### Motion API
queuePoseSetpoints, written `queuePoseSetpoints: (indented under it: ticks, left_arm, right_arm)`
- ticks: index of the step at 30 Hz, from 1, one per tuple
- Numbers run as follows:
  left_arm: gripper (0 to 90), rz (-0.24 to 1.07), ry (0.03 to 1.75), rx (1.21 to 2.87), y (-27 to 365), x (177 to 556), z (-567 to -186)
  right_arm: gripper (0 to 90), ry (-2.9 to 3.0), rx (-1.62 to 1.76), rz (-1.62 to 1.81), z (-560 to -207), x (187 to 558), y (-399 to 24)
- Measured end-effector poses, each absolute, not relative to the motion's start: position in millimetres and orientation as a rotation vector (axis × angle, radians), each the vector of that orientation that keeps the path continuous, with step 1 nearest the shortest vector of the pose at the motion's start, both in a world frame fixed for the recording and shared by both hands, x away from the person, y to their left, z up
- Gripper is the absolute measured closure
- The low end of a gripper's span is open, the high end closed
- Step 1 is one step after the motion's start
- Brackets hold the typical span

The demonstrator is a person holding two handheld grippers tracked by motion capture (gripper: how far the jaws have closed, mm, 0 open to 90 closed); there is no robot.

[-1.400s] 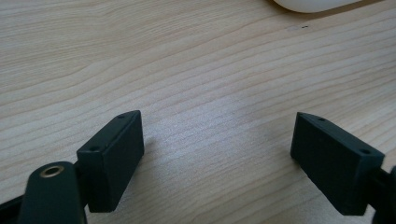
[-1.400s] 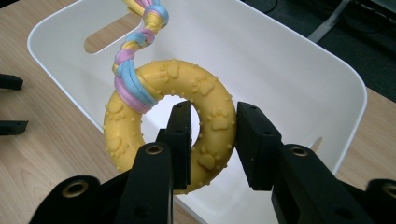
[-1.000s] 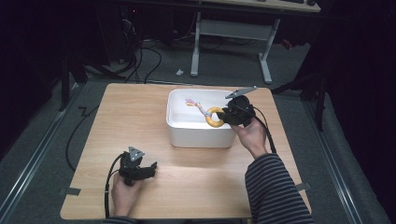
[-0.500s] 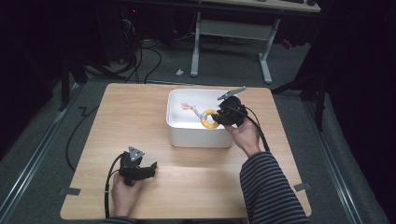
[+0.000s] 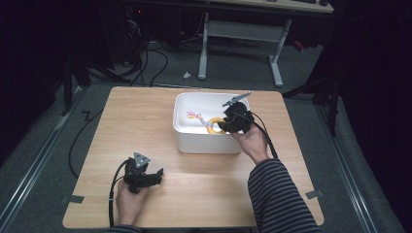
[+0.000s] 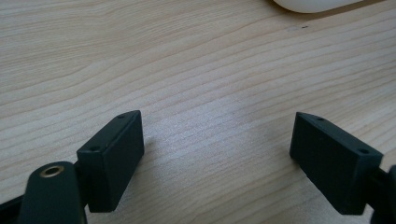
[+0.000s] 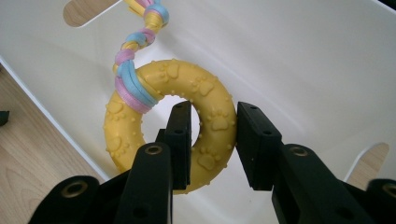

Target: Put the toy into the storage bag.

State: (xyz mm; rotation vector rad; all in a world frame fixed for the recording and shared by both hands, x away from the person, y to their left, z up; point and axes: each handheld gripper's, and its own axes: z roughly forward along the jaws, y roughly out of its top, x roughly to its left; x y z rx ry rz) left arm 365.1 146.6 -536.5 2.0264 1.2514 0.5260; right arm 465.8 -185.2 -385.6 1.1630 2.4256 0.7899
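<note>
Table (image 5: 145,121) of pale wood sits in the middle of the high view. A white tub (image 5: 209,141) stands on it, right of the middle. The right gripper (image 5: 224,124) has moved in over the tub a little since a moment ago, so the toy now hangs inside it, ready to be let go. The left gripper (image 5: 154,175) rests at the lower left, just as before.

In the left gripper view, the jaws stand wide apart with nothing between them, just bare wood.

In the right gripper view, the right gripper (image 7: 214,135) squeezes the yellow ring toy (image 7: 212,119) tight. A pink and blue rope (image 7: 135,60) is tied on at the upper left.
</note>
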Motion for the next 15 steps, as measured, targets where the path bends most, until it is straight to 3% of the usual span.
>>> queuePoseSetpoints:
  ticks: [8,15]
  left_arm:
    - [17.9,0.526,1.251,2.026,146.6,365.0,-536.5]
    - [17.9,0.526,1.252,2.026,146.6,365.2,-536.6]
  right_arm:
    - [65.2,2.433,1.179,0.806,-384.5,465.7,-186.1]
    - [50.1,2.413,1.173,0.835,-379.5,461.5,-188.6]
